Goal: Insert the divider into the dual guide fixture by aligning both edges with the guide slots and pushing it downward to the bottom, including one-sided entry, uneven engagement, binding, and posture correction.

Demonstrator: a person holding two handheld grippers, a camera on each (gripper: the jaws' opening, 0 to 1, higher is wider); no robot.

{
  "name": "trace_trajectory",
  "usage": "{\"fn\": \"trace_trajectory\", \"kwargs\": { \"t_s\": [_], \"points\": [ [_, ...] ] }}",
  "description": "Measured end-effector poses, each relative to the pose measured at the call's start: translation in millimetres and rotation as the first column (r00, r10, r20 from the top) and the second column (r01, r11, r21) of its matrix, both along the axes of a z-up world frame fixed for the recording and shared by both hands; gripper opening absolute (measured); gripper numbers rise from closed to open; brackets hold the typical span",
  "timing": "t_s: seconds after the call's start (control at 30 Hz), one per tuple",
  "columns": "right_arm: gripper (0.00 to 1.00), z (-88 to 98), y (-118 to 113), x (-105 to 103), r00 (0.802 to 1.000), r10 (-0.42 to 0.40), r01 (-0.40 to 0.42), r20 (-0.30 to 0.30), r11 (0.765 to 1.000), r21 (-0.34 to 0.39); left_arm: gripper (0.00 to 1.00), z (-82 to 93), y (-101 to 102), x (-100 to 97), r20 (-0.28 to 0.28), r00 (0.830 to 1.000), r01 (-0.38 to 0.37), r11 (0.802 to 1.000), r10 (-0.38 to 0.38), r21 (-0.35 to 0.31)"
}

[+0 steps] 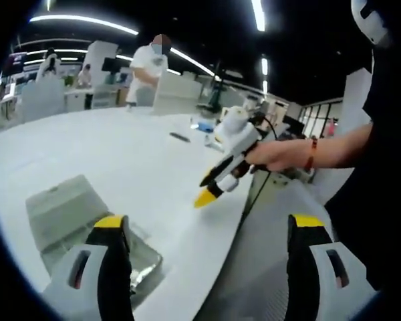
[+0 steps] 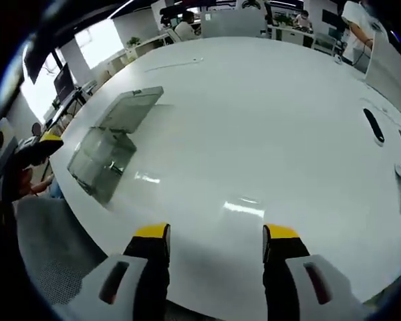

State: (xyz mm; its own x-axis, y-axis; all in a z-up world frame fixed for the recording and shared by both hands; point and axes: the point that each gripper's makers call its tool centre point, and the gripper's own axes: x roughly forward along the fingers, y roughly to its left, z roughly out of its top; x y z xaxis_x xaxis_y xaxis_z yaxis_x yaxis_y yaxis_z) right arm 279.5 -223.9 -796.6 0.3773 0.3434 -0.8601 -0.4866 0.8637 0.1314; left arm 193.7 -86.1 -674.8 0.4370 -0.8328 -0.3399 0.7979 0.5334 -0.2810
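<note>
both tongs, left (image 1: 207, 234) and right (image 2: 215, 241), gape empty over the white table (image 2: 267, 134) near the clear fixture (image 2: 103, 157).

Left tongs (image 1: 207, 231) & right tongs (image 2: 216, 241): grey jaws w/ black inner pads, yellow tips. Hand (image 1: 274, 155) has a red wristband (image 1: 311, 154); black top (image 1: 387, 134).

Open-plan office/lab: big white table (image 2: 267, 120), ceiling strip lights (image 1: 87, 22), desks w/ monitors (image 2: 61, 79).
</note>
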Motion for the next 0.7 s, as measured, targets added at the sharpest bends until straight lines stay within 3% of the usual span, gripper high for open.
{"fn": "trace_trajectory", "kwargs": {
  "t_s": [0.13, 0.33, 0.7],
  "points": [
    [0.52, -1.6, 0, 3, 1.0, 0.008, -0.008, -0.006, 1.0, -0.01, 0.97, 2.0, 2, 3.1, 0.0, 1.0, -0.019, 1.0, 0.019, -0.014],
    [0.53, -11.3, -7, 8, 1.0, 0.024, -0.026, -0.018, 0.996, -0.086, 0.97, -5.7, 9, 5.1, -0.007, 1.0, -0.026, 1.0, 0.026, 0.01],
    [0.47, -15.2, -7, 13, 1.0, 0.002, -0.005, -0.027, 0.993, -0.114, 0.96, -10.0, 19, 11.6, -0.024, 0.997, -0.074, 0.997, 0.074, -0.006]
  ]
}}
